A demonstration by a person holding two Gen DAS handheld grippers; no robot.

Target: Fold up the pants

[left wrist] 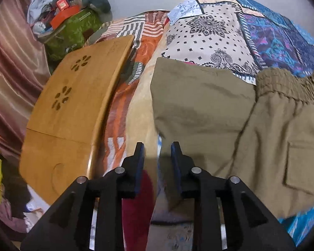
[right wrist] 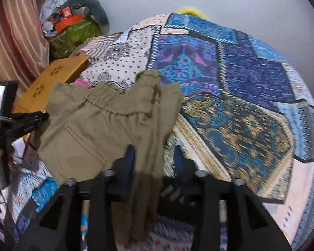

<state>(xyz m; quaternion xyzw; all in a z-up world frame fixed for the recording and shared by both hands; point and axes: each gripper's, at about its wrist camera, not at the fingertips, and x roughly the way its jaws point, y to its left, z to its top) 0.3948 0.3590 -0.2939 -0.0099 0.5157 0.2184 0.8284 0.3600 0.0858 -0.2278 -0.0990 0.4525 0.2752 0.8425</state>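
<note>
Two hand-held grippers over one pair of olive pants [left wrist: 230, 113] lying on a bed spread with a patchwork bedcover [right wrist: 240, 87] in blue, purple and cream prints. Left hand-held gripper [left wrist: 158, 148]: fingers parted, gap between the pads showing only bedding, nothing held; its tips sit just beside the left edge of the pants, right finger at the fabric edge. Left wrist view shows the pants folded over, elastic waistband [left wrist: 291, 83] at upper right and a flap pocket [left wrist: 301, 165] lower right. Right hand-held gripper [right wrist: 155, 152]: jaws look spread, a bunched strip of olive cloth hangs down between the fingers toward the camera; motion blur, cannot tell whether the pads press it. Right wrist view has the waistband rumpled and raised near centre. Wooden lap tray [left wrist: 73, 104] with flower-shaped cut-outs rests on the bed left of the pants. Green bag [left wrist: 73, 31] heaped with clutter by the wall, striped curtain [left wrist: 8, 62] beyond
</note>
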